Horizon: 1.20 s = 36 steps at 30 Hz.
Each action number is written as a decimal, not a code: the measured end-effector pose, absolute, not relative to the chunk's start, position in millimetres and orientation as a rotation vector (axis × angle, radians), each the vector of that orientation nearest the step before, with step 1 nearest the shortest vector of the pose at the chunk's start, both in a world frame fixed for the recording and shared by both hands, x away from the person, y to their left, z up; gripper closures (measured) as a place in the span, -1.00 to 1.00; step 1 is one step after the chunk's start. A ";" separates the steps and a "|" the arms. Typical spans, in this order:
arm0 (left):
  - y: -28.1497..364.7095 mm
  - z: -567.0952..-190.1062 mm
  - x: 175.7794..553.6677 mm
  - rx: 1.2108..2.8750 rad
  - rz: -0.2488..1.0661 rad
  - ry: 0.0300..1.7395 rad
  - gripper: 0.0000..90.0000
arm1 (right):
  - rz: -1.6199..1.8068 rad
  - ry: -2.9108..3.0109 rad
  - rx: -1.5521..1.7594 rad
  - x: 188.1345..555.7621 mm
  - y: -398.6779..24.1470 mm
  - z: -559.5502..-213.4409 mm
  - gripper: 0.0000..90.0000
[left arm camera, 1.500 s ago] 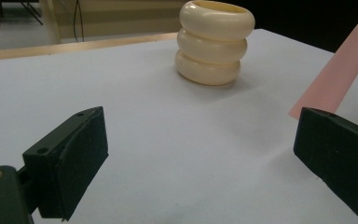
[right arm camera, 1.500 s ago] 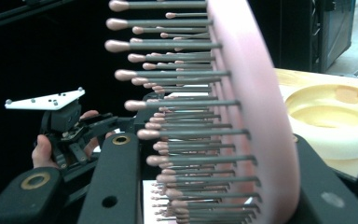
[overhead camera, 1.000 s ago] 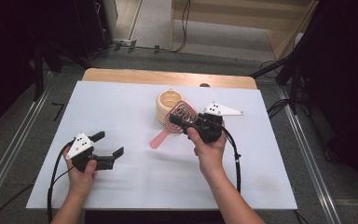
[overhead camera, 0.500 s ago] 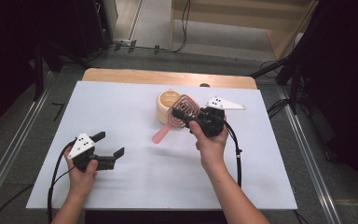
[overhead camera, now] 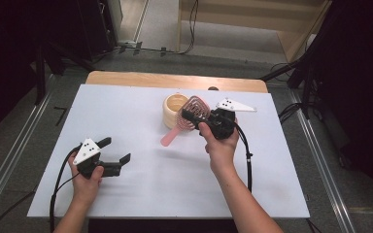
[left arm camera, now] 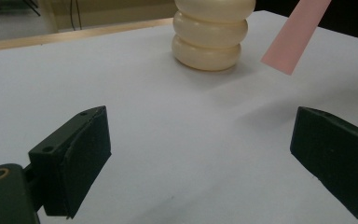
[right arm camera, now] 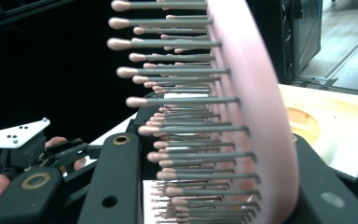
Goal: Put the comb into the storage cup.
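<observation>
Two grippers are over the white table (overhead camera: 141,204). The right gripper (overhead camera: 194,118) clamps a pink hairbrush (overhead camera: 190,114) by its head, lifted just beside the cream holder (overhead camera: 174,108) near the far edge. The left gripper (overhead camera: 115,156), jaws wide and empty, sits near the front left corner.

A white tabletop (overhead camera: 141,111) is spread beneath the right gripper (overhead camera: 190,116), and a wooden strip (overhead camera: 126,78) is seen along its far edge. Beyond the gripper, grey floor (overhead camera: 160,29) is crossed by black cables (overhead camera: 193,24) (a wooden cabinet (overhead camera: 252,19) stands behind). 1 metal rail (overhead camera: 9,160) is laid outside the left gripper (overhead camera: 117,149).
</observation>
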<state>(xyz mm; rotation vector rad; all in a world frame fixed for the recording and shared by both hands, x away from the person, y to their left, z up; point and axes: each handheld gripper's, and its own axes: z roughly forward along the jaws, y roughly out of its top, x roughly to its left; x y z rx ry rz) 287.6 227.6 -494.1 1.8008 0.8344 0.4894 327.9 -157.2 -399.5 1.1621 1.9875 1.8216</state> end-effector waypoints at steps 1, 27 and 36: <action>227.7 -494.1 287.6 1.801 0.490 0.835 -0.88 | 1.820 1.990 1.168 328.7 -157.7 -399.9 0.33; 227.6 -494.1 287.6 1.803 0.494 0.836 -0.88 | 1.756 1.938 1.186 358.7 -171.4 -387.7 0.33; 227.7 -494.1 287.7 1.805 0.495 0.836 -0.88 | 1.745 1.918 1.204 367.9 -176.3 -384.9 0.33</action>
